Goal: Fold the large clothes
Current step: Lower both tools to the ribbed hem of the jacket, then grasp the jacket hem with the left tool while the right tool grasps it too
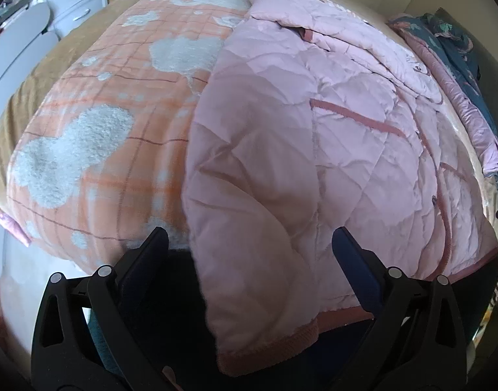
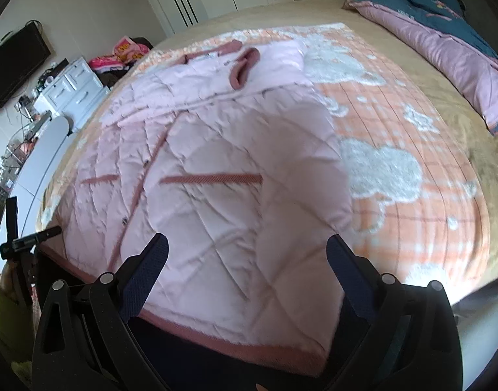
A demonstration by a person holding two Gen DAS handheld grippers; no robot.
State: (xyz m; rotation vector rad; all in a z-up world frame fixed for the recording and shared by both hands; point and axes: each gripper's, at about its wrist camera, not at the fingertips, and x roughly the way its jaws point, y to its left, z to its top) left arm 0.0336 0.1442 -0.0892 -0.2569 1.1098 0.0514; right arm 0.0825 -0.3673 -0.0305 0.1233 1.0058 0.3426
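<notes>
A large pale pink quilted jacket (image 1: 314, 150) with darker pink trim lies spread front up on an orange checked blanket (image 1: 95, 123) on a bed. In the right wrist view the jacket (image 2: 216, 176) reaches from its collar at the far end to its hem at the bed's near edge. My left gripper (image 1: 249, 238) is open, its fingers either side of the jacket's near sleeve and hem, holding nothing. My right gripper (image 2: 247, 244) is open above the jacket's lower front near the hem. The left gripper also shows at the left edge of the right wrist view (image 2: 27, 241).
The blanket (image 2: 395, 150) has white cloud patches and covers a tan bed sheet (image 2: 444, 97). A rolled pink and dark blue duvet (image 2: 444, 32) lies along the far right. White drawers (image 2: 73, 88) and a black TV (image 2: 14, 62) stand to the left, wardrobes behind.
</notes>
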